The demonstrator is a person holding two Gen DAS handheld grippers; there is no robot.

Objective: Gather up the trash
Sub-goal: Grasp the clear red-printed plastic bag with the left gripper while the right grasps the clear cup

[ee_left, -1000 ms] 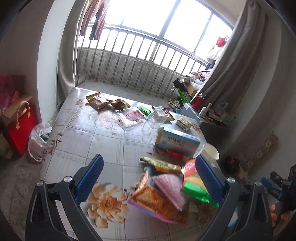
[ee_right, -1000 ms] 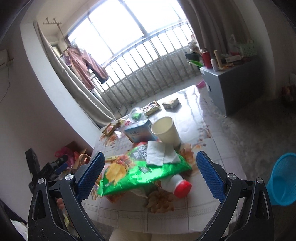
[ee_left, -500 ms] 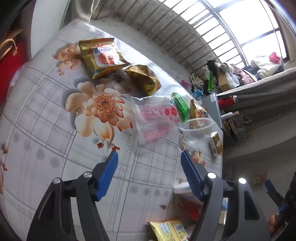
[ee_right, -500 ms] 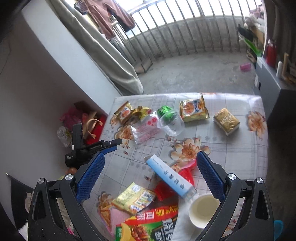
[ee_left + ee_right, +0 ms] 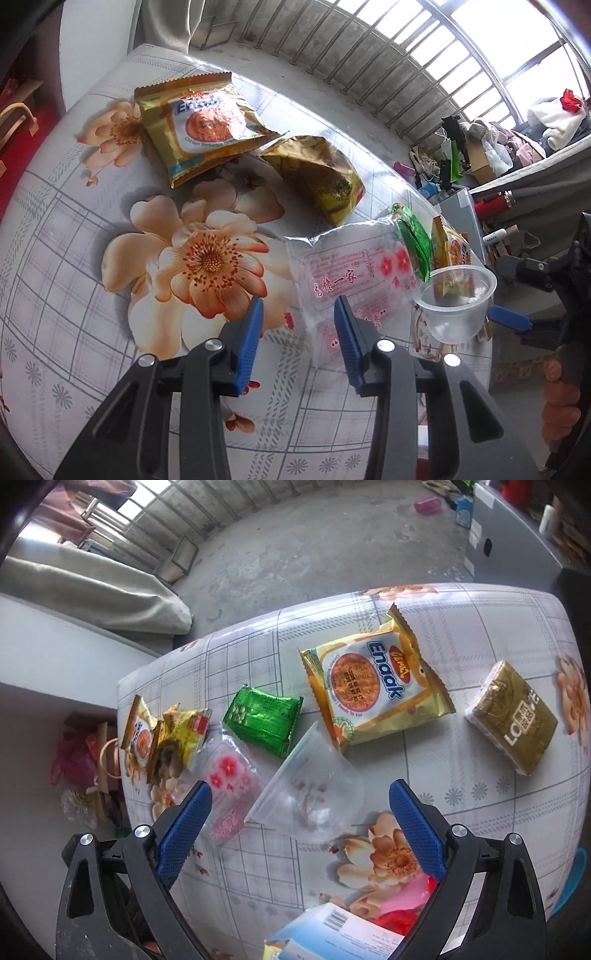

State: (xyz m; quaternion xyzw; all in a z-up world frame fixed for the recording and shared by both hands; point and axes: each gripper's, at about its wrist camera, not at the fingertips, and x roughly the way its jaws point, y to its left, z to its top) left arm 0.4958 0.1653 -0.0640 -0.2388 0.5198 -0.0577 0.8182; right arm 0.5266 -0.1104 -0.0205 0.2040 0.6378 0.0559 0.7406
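Trash: clear printed plastic bag (image 5: 343, 273) under closing, empty left gripper (image 5: 298, 325); right gripper (image 5: 299, 812) wide, narrowing over clear plastic cup (image 5: 314, 797).

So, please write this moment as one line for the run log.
left hand-held gripper: closing, over clear plastic bag edge | right hand-held gripper: closing, wide, above clear plastic cup | held: nothing

My left wrist camera looks steeply down, close over the floral tablecloth (image 5: 66, 258), toward the window bars. My right wrist camera looks down from higher. Both share the clear plastic cup (image 5: 452, 306) (image 5: 314, 797) and the printed clear bag (image 5: 351, 273) (image 5: 229, 786).
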